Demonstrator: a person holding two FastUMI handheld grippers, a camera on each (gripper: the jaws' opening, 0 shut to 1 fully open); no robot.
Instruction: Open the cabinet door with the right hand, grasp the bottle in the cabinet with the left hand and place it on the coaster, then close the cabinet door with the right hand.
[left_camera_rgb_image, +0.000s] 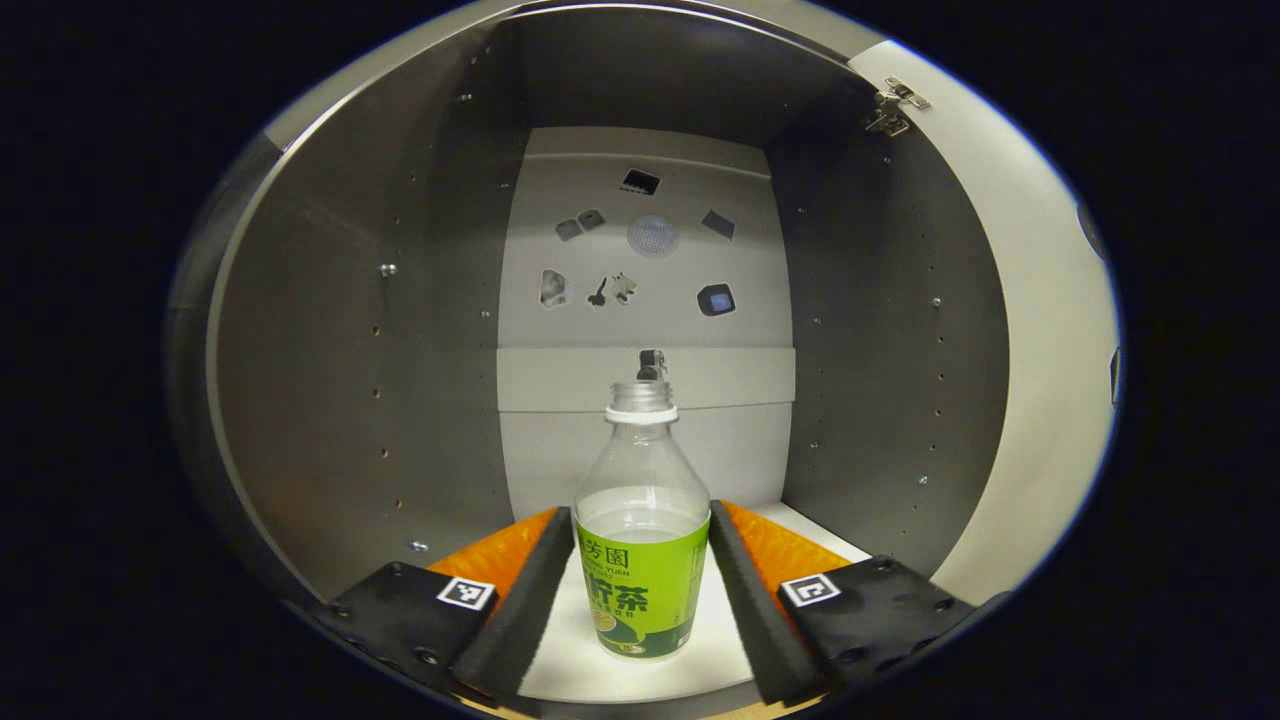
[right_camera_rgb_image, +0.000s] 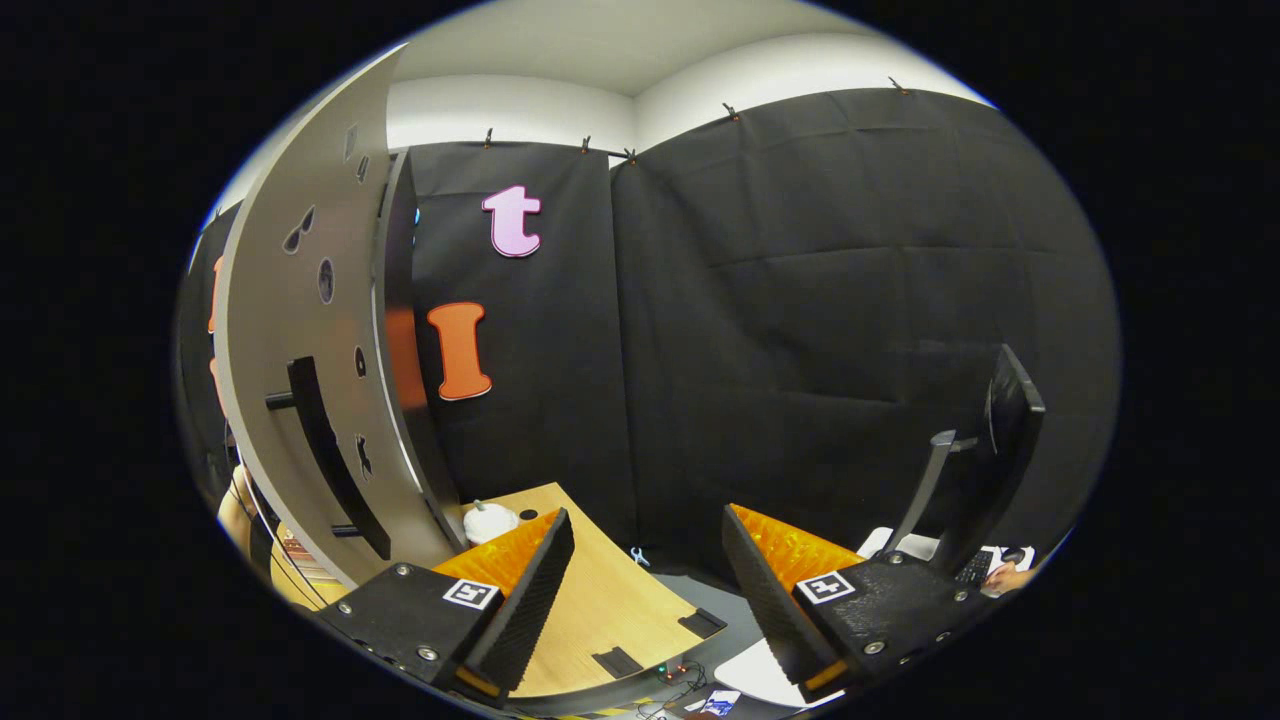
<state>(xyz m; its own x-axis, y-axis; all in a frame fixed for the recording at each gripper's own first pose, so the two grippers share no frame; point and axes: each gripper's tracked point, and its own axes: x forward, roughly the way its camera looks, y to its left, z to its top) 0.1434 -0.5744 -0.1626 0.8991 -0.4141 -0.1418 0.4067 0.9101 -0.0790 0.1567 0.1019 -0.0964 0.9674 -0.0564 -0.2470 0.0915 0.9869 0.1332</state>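
Counter (right_camera_rgb_image: 600, 600): light wooden top, with two dark patches near its front edge.
White object (right_camera_rgb_image: 488, 521): small and rounded, resting on the counter just beside the tall panel.
Monitor (right_camera_rgb_image: 1010, 430): dark screen seen edge-on, carried by a grey stand (right_camera_rgb_image: 925, 490).
Ceiling (right_camera_rgb_image: 620, 40): pale, above the dark cloth wall.
Cables (right_camera_rgb_image: 680, 685): thin wires below the counter's front edge.

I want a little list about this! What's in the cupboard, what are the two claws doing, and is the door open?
cabinet: open, grey walls inside
bottle: bottle with green label, no cap, a little liquid, upright on the cabinet floor
left claw: left claw open, a finger on each side of the bottle, very close; cannot tell if they touch
right claw: right claw open, holding nothing
cabinet door: cabinet door swung open, black handle untouched
step: bottle not yet lifted
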